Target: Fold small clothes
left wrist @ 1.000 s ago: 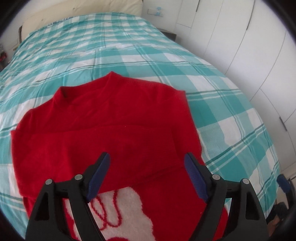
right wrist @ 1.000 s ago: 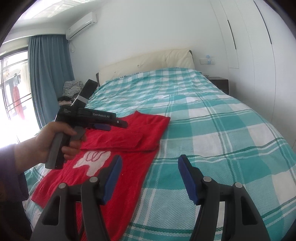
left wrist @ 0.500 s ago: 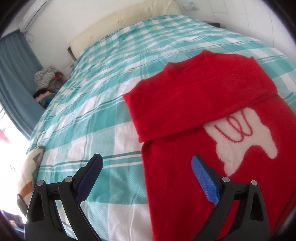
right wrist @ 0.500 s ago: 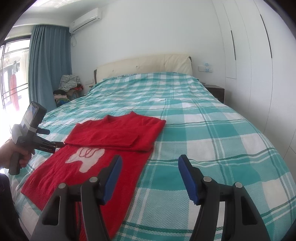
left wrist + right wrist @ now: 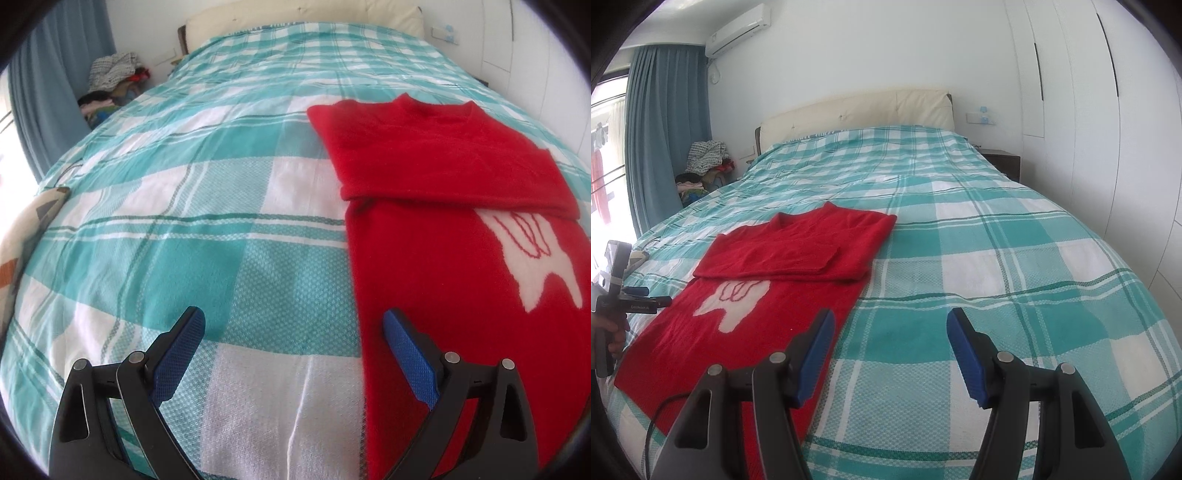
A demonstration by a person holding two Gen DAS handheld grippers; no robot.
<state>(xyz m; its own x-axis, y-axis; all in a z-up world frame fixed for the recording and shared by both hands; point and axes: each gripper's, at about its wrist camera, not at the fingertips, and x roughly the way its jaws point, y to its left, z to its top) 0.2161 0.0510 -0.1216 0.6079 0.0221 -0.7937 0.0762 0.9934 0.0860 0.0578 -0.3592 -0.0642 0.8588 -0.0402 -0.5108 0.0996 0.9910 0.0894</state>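
Note:
A small red sweater [image 5: 454, 236] with a white motif lies flat on the teal checked bedspread [image 5: 207, 192]. Its sleeves are folded across the chest. In the right wrist view the sweater [image 5: 783, 273] lies left of centre. My left gripper [image 5: 293, 347] is open and empty, above the bedspread at the sweater's left edge, with its right finger over the red fabric. It also shows in the right wrist view [image 5: 646, 301] at the far left, held by a hand. My right gripper [image 5: 890, 350] is open and empty, just right of the sweater's lower right edge.
A cream headboard [image 5: 857, 110] stands at the far end of the bed. A pile of clothes [image 5: 705, 158] sits by the blue curtain [image 5: 661, 147] on the left. White wardrobe doors [image 5: 1108, 110] line the right wall. A patterned cushion [image 5: 22, 236] lies at the bed's left edge.
My left gripper has swung from over the sweater's middle out to its left edge, both jaws staying open. My right gripper has stayed nearly still.

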